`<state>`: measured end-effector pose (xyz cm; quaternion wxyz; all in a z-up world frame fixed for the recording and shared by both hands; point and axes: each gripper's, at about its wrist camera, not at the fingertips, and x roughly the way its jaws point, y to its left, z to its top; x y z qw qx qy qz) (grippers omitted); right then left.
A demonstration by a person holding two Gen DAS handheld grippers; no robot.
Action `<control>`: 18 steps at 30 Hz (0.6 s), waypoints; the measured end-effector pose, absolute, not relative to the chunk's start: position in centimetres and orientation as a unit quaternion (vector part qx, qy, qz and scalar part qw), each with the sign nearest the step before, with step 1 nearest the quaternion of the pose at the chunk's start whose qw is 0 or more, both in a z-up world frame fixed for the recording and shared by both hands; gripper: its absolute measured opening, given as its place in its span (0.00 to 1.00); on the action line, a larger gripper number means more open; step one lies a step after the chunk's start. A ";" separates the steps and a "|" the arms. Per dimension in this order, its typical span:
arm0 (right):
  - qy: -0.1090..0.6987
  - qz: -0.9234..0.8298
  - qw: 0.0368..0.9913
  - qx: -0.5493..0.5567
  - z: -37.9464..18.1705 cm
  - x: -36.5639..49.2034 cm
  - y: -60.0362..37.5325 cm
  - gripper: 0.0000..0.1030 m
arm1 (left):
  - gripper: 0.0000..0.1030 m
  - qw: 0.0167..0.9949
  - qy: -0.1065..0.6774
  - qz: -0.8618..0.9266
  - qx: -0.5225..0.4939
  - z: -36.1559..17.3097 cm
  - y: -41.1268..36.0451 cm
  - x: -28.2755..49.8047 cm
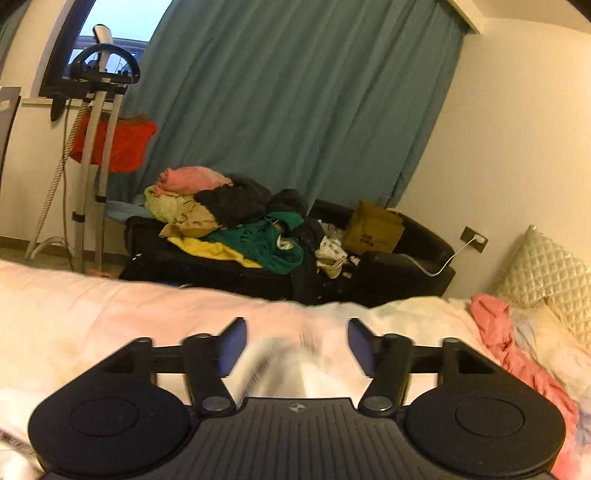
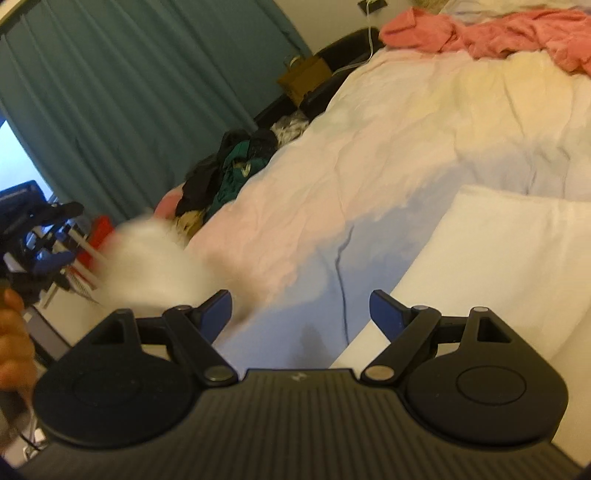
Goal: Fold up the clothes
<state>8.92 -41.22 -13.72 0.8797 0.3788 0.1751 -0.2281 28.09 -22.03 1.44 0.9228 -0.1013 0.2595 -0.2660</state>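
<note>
My left gripper (image 1: 297, 345) is open above the bed, its blue pads (image 1: 232, 347) wide apart. A blurred white cloth (image 1: 280, 365) shows low between them, gripped by neither pad. The right wrist view shows the same white cloth (image 2: 155, 258) as a smear beside the left gripper (image 2: 37, 251) at the far left. My right gripper (image 2: 301, 314) is open too, with only bedding between its fingers. A flat white folded cloth (image 2: 498, 258) lies on the bed just right of it. A crumpled pink garment (image 1: 495, 332) (image 2: 480, 33) lies near the pillows.
The bed's pale duvet (image 2: 369, 166) fills the foreground. Beyond its far edge, a black sofa (image 1: 406, 258) holds a heap of mixed clothes (image 1: 240, 221) and a brown paper bag (image 1: 373, 229). A garment steamer stand (image 1: 92, 147) stands left by the teal curtain (image 1: 295, 92). A hand (image 2: 14, 339) holds the left gripper.
</note>
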 end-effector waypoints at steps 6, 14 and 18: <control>0.198 -0.143 0.882 0.404 -14.4 10.3 -40.7 0.81 | 0.78 0.923 0.312 -0.193 -0.117 -0.9 -9.8 21.8; 0.238 0.002 0.825 0.513 -17.2 12.1 -40.9 0.81 | 0.79 0.935 0.322 -0.011 -0.148 -3.3 5.2 12.9; 0.232 0.017 0.808 0.542 -18.1 13.2 -41.4 0.78 | 0.80 0.924 0.327 0.044 -0.193 -4.3 8.2 10.4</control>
